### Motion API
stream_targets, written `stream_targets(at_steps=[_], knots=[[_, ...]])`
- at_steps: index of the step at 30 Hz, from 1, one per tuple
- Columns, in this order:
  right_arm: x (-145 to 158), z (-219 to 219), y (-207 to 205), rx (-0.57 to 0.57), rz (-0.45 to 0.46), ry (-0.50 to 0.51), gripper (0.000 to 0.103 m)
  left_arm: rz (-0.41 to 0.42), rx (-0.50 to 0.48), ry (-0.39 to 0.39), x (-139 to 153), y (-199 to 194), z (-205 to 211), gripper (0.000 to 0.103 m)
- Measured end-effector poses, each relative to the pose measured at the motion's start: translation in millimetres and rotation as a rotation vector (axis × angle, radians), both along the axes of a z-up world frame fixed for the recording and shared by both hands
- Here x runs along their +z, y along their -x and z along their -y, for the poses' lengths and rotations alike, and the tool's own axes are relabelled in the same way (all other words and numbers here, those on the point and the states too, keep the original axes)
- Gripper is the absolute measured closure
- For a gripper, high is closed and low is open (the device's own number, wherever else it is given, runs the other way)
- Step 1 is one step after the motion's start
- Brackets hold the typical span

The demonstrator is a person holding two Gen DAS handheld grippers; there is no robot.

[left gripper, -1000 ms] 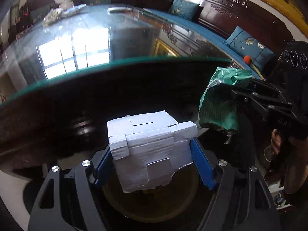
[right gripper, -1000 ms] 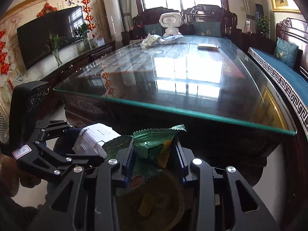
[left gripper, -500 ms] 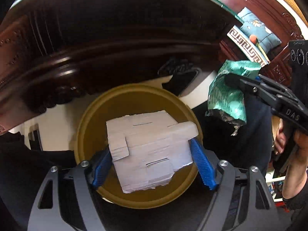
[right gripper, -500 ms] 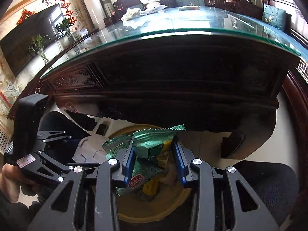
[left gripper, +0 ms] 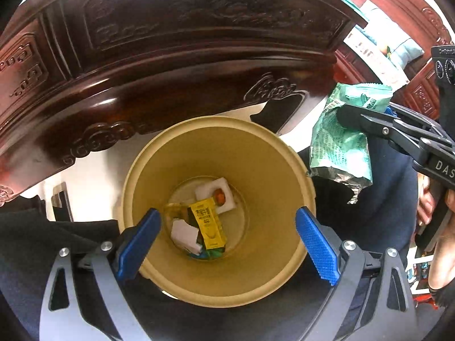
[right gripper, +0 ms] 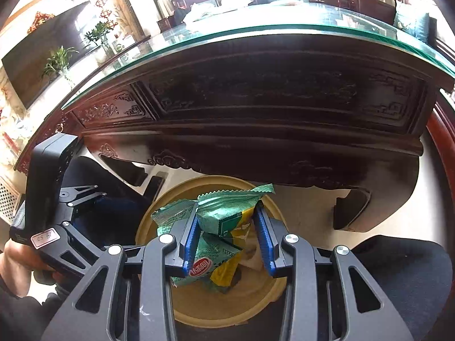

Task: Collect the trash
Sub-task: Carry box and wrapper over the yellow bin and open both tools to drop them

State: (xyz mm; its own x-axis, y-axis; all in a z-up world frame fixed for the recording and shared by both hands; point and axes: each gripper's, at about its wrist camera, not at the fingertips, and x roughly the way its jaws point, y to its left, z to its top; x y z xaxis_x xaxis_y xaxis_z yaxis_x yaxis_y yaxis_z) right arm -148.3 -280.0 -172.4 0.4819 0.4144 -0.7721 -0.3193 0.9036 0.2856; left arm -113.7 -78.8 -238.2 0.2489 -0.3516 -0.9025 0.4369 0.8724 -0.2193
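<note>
A tan round trash bin (left gripper: 219, 147) stands on the floor by the carved wooden table. My left gripper (left gripper: 227, 227) is open and empty right above its mouth. Inside the bin lie a white cardboard piece (left gripper: 184, 233), a yellow packet (left gripper: 209, 224) and a white foam piece (left gripper: 219, 194). My right gripper (right gripper: 227, 224) is shut on a green snack wrapper (right gripper: 224, 218) and holds it over the bin (right gripper: 216, 312). In the left wrist view the wrapper (left gripper: 341, 139) hangs just right of the bin's rim.
The dark carved table apron (left gripper: 170, 56) with its glass top (right gripper: 256, 31) stands just behind the bin. A carved table leg (right gripper: 352, 207) stands at the right. The holder's dark clothing (left gripper: 42, 241) flanks the bin. A dark flat thing (left gripper: 61, 204) lies on the floor left of the bin.
My left gripper has opened and the white cardboard has dropped into the bin. Both grippers have tilted down over the bin. The right gripper still holds the green wrapper.
</note>
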Motion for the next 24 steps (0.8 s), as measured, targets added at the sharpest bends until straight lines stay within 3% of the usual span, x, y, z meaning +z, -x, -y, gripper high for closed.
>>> stream_targets(at_steps=[9, 14, 15, 17, 24], knots=[[-7.8, -14.9, -1.0, 0.047, -0.023, 0.050, 0.067, 0.031, 0.036, -0.099, -4.9, -2.0, -15.5, 0.006], [-12.1, -25.1, -2.8, 0.068, -0.028, 0.085, 0.064, 0.021, 0.061, -0.108, -7.0, -5.7, -27.3, 0.006], [-13.2, -27.3, -3.9, 0.073, -0.038, 0.082, 0.061, 0.014, 0.061, -0.104, -7.8, -6.3, -28.7, 0.006], [-18.6, -31.0, -6.1, 0.083, -0.069, 0.084, 0.029, -0.004, 0.065, -0.089, -9.9, -7.2, -32.1, 0.006], [-26.3, -31.3, -6.9, 0.086, -0.101, 0.081, 0.030, -0.009, 0.065, -0.102, -15.5, -7.6, -31.9, 0.006]])
